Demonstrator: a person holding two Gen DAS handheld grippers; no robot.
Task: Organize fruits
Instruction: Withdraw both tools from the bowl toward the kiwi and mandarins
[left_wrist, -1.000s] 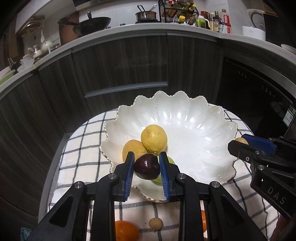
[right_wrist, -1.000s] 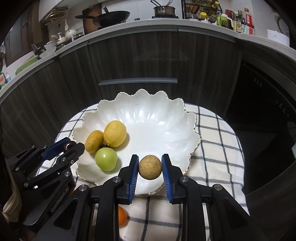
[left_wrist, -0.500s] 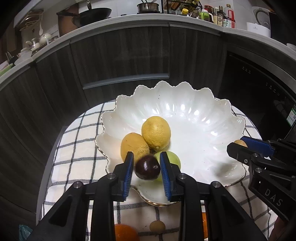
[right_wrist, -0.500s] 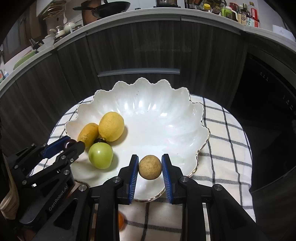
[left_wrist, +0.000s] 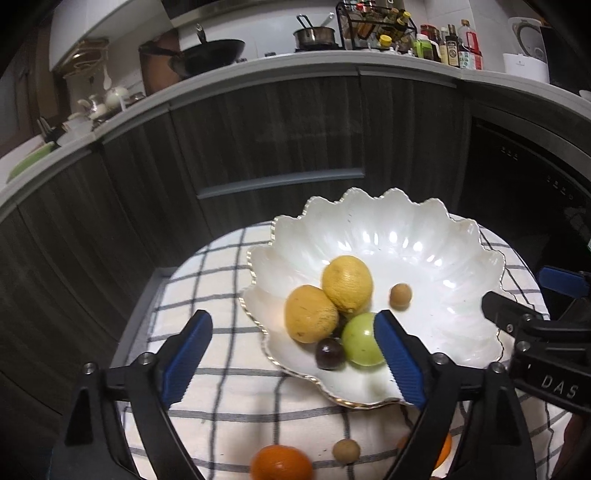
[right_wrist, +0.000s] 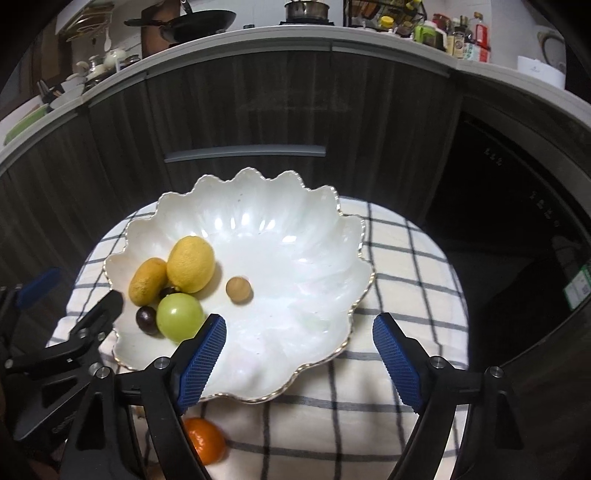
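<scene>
**Both claws empty over a half-filled bowl**

The white scalloped bowl (right_wrist: 258, 206) sits on the checked cloth (right_wrist: 399, 258), holding a lemon (right_wrist: 190, 264), a smaller yellow fruit (right_wrist: 147, 281) touching it, a green fruit (right_wrist: 180, 316), a dark plum (right_wrist: 146, 319) beside that, and a small tan fruit (right_wrist: 239, 290) lying apart toward the middle. The left gripper (left_wrist: 291, 362) hangs spread wide over the near rim, clasping nothing; the right gripper (right_wrist: 299, 354) is likewise gaping and empty.

On the cloth in front of the bowl lie an orange (left_wrist: 281, 463), a second tan fruit (left_wrist: 346, 450) and another orange one half hidden behind the left claw. I'd judge those come next: drop straight down over one, close gently around its widest part so it doesn't roll, and lift clear of the rim before releasing low.

Behind stand dark wood cabinets (right_wrist: 240, 103) and a counter with a wok (left_wrist: 210, 53), a saucepan (left_wrist: 314, 37) and bottles (left_wrist: 454, 46).
</scene>
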